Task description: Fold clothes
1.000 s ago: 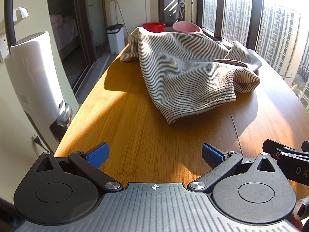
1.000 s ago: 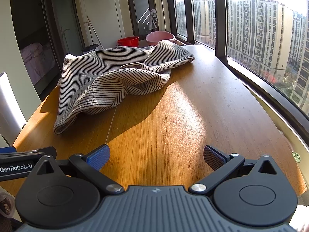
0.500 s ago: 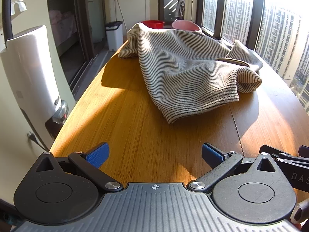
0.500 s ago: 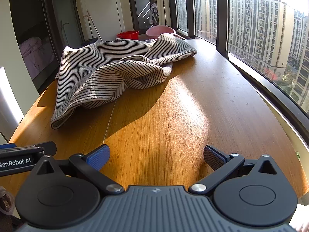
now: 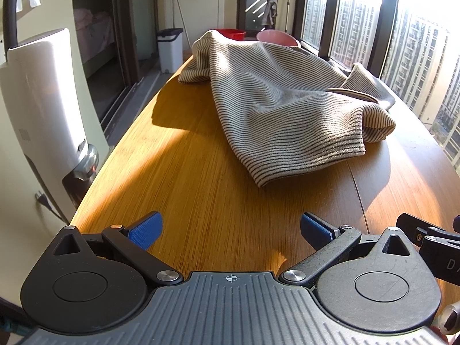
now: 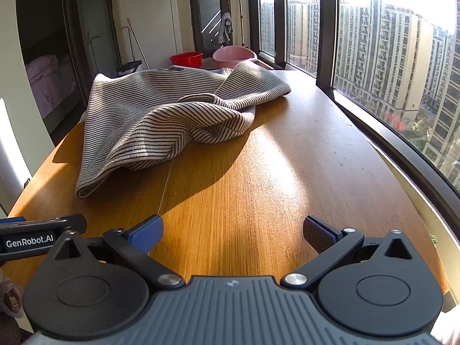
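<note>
A striped beige-and-black garment (image 5: 276, 106) lies crumpled on the wooden table (image 5: 184, 172), reaching from mid-table to the far end; it appears in the right wrist view as the same heap (image 6: 161, 120). My left gripper (image 5: 231, 230) hovers open over the near table, a good way short of the garment's nearest hem. My right gripper (image 6: 233, 234) is open too, over bare wood to the right of the hem. Each gripper's body shows at the edge of the other's view. Nothing is between either pair of fingers.
A white appliance (image 5: 43, 120) with a cable stands off the table's left edge. Beyond the far end are a white bin (image 5: 170, 49), a red basin (image 6: 186, 59) and a pink basin (image 6: 234, 56). Tall windows (image 6: 373, 57) run along the table's right side.
Both grippers have moved forward toward the garment, which looks closer and larger now. Both stay open, and the garment has not shifted.
</note>
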Available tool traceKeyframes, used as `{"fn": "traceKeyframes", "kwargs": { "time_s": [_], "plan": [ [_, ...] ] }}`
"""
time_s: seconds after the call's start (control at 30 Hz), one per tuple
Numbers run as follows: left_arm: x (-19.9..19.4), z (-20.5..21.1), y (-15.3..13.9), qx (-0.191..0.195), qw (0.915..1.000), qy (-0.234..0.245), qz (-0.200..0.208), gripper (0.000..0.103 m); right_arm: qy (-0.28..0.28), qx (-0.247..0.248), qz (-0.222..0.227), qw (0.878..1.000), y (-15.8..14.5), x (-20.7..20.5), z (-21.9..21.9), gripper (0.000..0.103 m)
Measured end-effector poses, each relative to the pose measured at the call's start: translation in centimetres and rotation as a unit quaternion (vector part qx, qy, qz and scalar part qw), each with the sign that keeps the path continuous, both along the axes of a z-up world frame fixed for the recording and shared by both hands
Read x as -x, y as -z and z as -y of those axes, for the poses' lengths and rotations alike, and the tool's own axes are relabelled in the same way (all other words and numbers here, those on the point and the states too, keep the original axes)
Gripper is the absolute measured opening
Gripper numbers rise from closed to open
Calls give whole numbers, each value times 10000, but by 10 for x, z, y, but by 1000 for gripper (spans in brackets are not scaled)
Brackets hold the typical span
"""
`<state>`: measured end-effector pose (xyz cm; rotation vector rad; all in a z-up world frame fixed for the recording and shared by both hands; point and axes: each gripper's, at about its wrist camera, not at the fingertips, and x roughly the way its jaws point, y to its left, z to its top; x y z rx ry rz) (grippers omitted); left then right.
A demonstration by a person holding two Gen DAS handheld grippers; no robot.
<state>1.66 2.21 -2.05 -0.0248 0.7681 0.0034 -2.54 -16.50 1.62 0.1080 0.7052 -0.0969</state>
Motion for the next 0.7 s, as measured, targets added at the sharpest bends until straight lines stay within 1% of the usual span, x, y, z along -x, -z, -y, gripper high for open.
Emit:
{"fn": "traceKeyframes", "kwargs": {
  "time_s": [0.3,0.43,0.53,0.6,0.63,0.7],
  "plan": [
    [1,2,-1,-81,10000,-27,14,103,53,-180,-34,9998,3,0,7,103],
    [-3,2,-7,-125,9999,-7,66,103,86,-203,8,9998,1,-5,10,103],
    [-19,5,-20,-219,9994,99,234,103,149,-113,44,9998,-3,-22,12,103],
    [-35,10,-32,-193,9988,235,391,103,229,-49,82,9997,-7,-39,15,103],
    [-46,15,-38,-187,9977,386,517,103,273,-45,94,9996,-9,-49,16,103],
    [-73,27,-54,-204,9929,809,849,103,301,-105,62,9995,-10,-72,21,103]
  ]
}}
